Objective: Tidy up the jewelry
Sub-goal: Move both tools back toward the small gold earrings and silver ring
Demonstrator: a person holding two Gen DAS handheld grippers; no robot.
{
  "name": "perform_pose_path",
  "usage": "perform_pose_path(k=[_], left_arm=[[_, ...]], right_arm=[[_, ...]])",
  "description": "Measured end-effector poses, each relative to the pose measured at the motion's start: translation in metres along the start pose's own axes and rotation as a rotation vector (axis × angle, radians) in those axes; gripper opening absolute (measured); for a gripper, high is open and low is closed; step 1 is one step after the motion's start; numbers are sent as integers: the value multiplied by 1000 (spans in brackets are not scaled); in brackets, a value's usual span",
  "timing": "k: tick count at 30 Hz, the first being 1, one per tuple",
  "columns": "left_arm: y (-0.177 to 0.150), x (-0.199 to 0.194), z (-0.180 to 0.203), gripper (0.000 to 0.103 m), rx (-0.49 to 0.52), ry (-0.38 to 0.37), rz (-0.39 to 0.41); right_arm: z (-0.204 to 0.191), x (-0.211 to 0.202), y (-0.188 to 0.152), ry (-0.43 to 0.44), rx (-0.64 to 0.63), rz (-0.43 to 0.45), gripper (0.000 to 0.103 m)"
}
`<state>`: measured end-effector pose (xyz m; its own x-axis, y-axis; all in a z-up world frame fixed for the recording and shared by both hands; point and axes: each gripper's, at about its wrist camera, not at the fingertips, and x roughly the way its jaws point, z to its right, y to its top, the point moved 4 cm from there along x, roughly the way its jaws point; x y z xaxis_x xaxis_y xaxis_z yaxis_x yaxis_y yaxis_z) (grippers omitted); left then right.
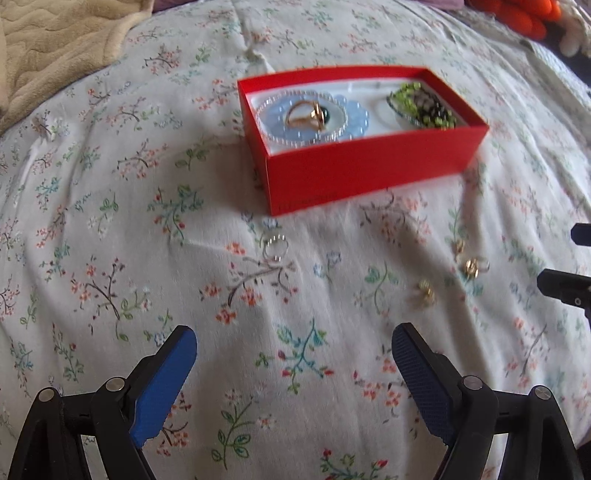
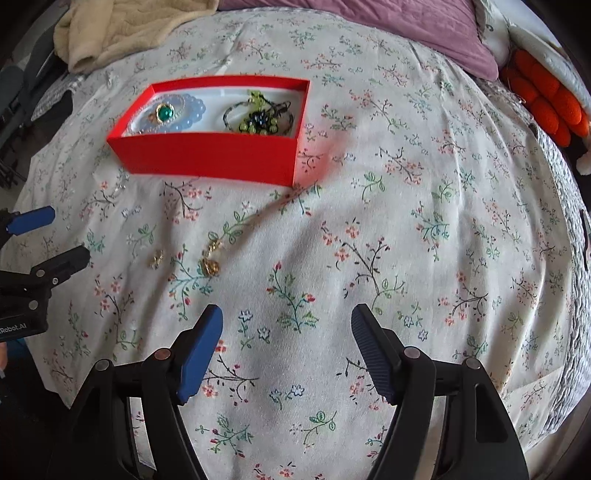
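Note:
A red open box (image 1: 365,166) (image 2: 207,157) sits on the flowered bedspread. Inside it lie a gold ring with a green stone (image 1: 308,114) (image 2: 164,112) on a pale blue beaded bracelet (image 1: 351,123), and a green and black beaded bracelet (image 1: 424,105) (image 2: 258,118). On the cloth in front lie a silver ring (image 1: 274,245), small gold earrings (image 1: 426,291) (image 2: 157,258), and a gold pendant (image 2: 211,266) whose chain runs toward the box. My left gripper (image 1: 294,332) (image 2: 66,234) hovers open short of the silver ring. My right gripper (image 2: 287,312) (image 1: 561,258) is open and empty, right of the pendant.
A beige blanket (image 1: 55,48) (image 2: 122,29) is bunched at the far left. A purple pillow (image 2: 406,26) and an orange knitted thing (image 2: 543,96) lie at the far right. The bedspread (image 2: 424,229) falls away at its right edge.

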<state>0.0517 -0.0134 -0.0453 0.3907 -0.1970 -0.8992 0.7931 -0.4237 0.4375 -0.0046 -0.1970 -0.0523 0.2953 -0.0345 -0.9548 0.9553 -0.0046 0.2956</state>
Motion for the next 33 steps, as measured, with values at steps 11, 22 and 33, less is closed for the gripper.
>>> perform_pose_path(k=[11,22,33], left_arm=[[-32,24,-16,93,98,47,63],[-39,28,-22,103,39,74,122],[-41,25,-17,103,110,96,171]], right_arm=[[-4,35,-29,-11,-88,-6,94],[12,41,-43,12,-74,117,103],[-8,27,-47,17,-117,192,101]])
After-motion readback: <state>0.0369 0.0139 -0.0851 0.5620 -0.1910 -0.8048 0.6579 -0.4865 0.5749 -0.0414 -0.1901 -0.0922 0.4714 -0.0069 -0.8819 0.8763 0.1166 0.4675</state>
